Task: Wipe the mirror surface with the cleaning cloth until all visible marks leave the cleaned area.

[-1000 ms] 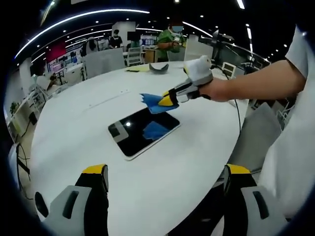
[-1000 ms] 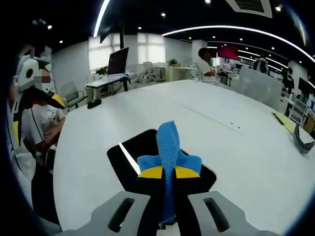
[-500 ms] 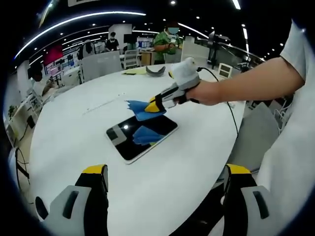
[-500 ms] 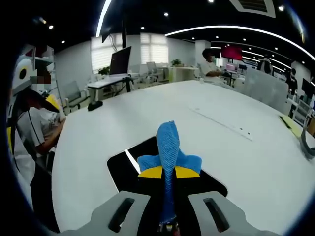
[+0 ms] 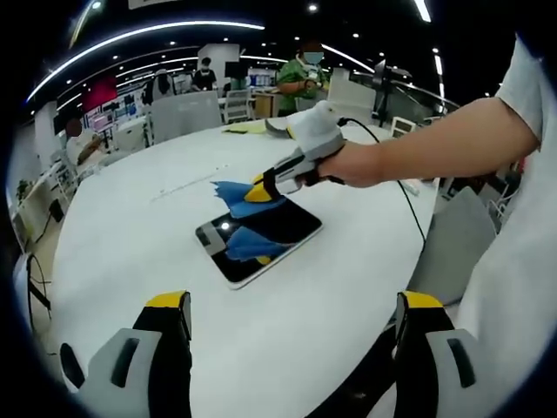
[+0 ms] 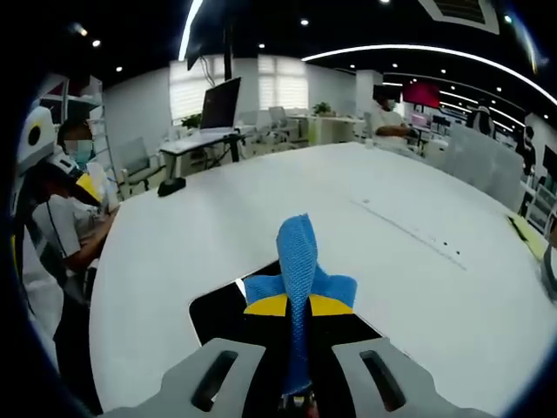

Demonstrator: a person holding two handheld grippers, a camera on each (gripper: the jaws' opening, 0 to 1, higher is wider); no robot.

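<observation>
Since a second ago our right gripper (image 5: 258, 189) has carried the blue mesh cleaning cloth (image 6: 298, 266), clamped in its jaws, toward ten o'clock over the dark rectangular mirror (image 5: 261, 238) on the round white table (image 5: 130, 226). Our left gripper (image 5: 291, 326) hangs wide apart, holding nothing.

Dark rectangular mirror (image 5: 261, 237) lying flat on the white worktop (image 5: 130, 235), reflecting the blue cleaning cloth (image 5: 233, 197), which is bunched up and hanging just over its far edge.
</observation>
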